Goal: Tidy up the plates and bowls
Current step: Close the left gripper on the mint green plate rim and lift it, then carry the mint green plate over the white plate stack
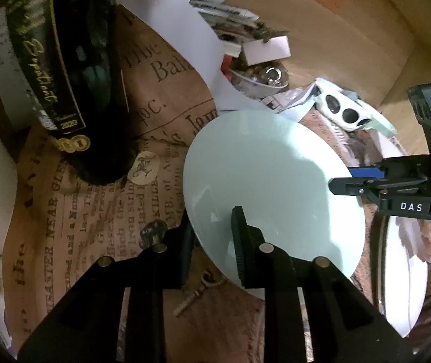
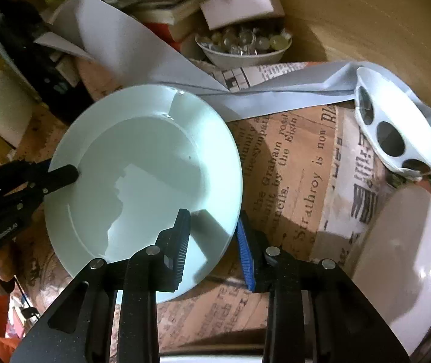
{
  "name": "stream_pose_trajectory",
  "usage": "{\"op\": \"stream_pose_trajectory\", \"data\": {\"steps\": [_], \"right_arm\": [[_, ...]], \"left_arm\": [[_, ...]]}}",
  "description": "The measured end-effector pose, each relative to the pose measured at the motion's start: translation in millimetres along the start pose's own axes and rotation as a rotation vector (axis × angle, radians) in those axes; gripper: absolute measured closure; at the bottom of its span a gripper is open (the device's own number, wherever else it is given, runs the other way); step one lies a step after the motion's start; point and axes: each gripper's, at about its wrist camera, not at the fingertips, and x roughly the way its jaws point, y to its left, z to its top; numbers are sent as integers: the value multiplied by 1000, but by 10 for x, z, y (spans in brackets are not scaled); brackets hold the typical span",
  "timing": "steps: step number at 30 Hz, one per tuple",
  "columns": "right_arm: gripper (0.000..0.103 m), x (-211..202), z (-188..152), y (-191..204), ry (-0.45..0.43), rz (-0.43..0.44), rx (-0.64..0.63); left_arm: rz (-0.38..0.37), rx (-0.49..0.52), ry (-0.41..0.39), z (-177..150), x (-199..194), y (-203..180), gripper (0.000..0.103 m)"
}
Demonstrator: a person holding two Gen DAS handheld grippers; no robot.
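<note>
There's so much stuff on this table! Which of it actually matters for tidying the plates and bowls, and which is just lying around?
Part of the job:
- pale green plate, gripped at opposite rims by the left gripper and right gripper
- white plate

Just lying about:
- dark bottle
- bowl of marbles
- sheets of paper
- white tray with holes
- printed tablecloth

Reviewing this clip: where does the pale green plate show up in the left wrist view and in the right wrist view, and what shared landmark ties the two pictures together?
Left wrist view: the pale green plate sits centre-right, its near rim between the left tool fingers.
Right wrist view: the plate sits centre-left, its right rim between the right tool fingers.
Shared landmark: the white strip with three dark ovals, upper right in both.
</note>
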Motion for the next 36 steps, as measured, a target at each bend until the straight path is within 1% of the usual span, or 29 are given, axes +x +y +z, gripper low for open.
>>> {"op": "stream_pose_trajectory", "data": {"steps": [4, 8, 20, 30, 36], "right_arm": [[76, -131, -116, 13, -37, 17, 16], [76, -290, -261, 48, -82, 7, 15], [76, -768, -671, -103, -209, 5, 48], [76, -1047, -1135, -208, -263, -4, 107], [76, -1114, -1435, -307, -268, -17, 157]], "left_arm": [[5, 20, -47, -49, -147, -92, 81], [13, 51, -83, -124, -277, -210, 81], [-22, 98, -147, -310, -621, -540, 81], [-68, 144, -149, -527, -772, -854, 81], [-89, 182, -125, -669, -759, -1077, 81]]}}
